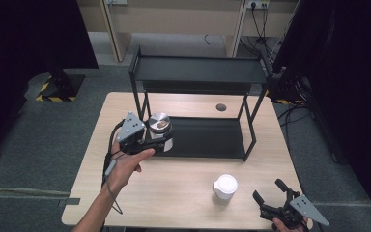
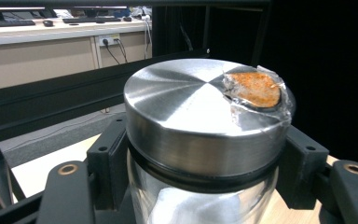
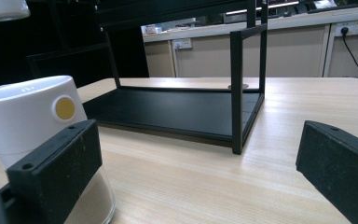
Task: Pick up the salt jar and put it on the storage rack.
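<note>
A glass jar with a brushed metal lid (image 1: 160,123) (image 2: 200,126) hangs above the table at the left end of the black two-level rack (image 1: 200,72). My left gripper (image 1: 160,141) (image 2: 200,186) is shut on the jar just under its lid. A small foil-wrapped orange-brown piece (image 2: 256,88) lies on the lid. A white-capped jar (image 1: 224,188) (image 3: 30,116) stands on the table near the front right. My right gripper (image 1: 268,191) (image 3: 196,186) rests open at the table's front right corner, just right of that jar, with nothing between its jaws.
The rack's lower tray (image 1: 207,137) (image 3: 168,109) lies on the wooden table (image 1: 183,183) and its top shelf sits above. A round cable hole (image 1: 221,107) is behind the rack. Black curtains flank the table; desks and wall sockets stand beyond.
</note>
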Available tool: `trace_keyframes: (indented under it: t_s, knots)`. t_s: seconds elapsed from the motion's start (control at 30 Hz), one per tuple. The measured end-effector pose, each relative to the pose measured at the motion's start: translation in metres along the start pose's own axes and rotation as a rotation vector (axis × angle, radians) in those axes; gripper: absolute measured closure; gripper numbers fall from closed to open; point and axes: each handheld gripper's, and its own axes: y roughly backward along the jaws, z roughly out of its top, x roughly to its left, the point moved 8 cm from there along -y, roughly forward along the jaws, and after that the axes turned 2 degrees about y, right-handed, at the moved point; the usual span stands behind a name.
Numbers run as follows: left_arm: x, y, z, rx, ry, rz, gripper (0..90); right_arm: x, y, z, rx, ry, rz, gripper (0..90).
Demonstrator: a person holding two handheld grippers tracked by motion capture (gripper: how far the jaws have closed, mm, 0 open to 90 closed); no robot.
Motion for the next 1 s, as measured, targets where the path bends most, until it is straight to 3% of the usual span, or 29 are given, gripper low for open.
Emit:
trace_keyframes:
  t_s: [0.33,1.0]
  knots:
    - [-0.001,-0.005,0.03,0.001,-0.004,-0.023,31.1,0.0,0.0,0.0,-0.002,0.001,0.001,0.2]
    - [-0.001,-0.012,0.096,0.02,-0.043,-0.005,31.1,0.0,0.0,0.0,-0.001,0.0,0.002,0.1]
